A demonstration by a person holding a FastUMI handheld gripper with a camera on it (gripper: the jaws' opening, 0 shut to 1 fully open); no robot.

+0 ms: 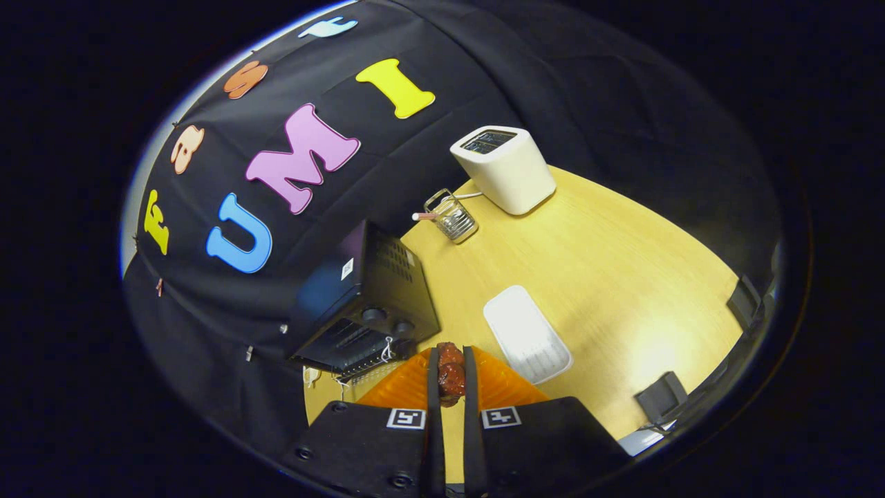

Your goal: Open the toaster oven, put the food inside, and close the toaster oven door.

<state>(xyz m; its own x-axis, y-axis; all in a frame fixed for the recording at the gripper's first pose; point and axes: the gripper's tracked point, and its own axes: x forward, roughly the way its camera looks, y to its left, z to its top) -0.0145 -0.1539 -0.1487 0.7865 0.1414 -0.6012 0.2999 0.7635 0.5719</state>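
- Reddish-brown food [451, 377], a short skewer-like piece, sits pinched between the two fingers of the tool [451, 387]; both fingers press on it, so the tool is closed on the food.
- The long axis of the food runs forward along the fingers, with its far end projecting just beyond the fingertips.
- An orange ridged plate [408, 384] lies directly below the fingers; whether the food touches the plate cannot be told from this view.
- The toaster oven [363, 304], a black box with two knobs on its front, stands ahead and to the left of the tool, near the plate's far edge.
- The oven door appears let down, with a wire rack showing at the opening; this is a judgement, as the view is steep.
- The coming move turns on this relation: the opening lies forward-left of the food, so the tool needs to swing left and line the food's long axis up with the opening.
- A white tray [527, 334] lies on the table [622, 277] to the right of the fingers, well apart from the oven.
- A white toaster [503, 168] and a wire holder [451, 216] stand far beyond, clear of the path.
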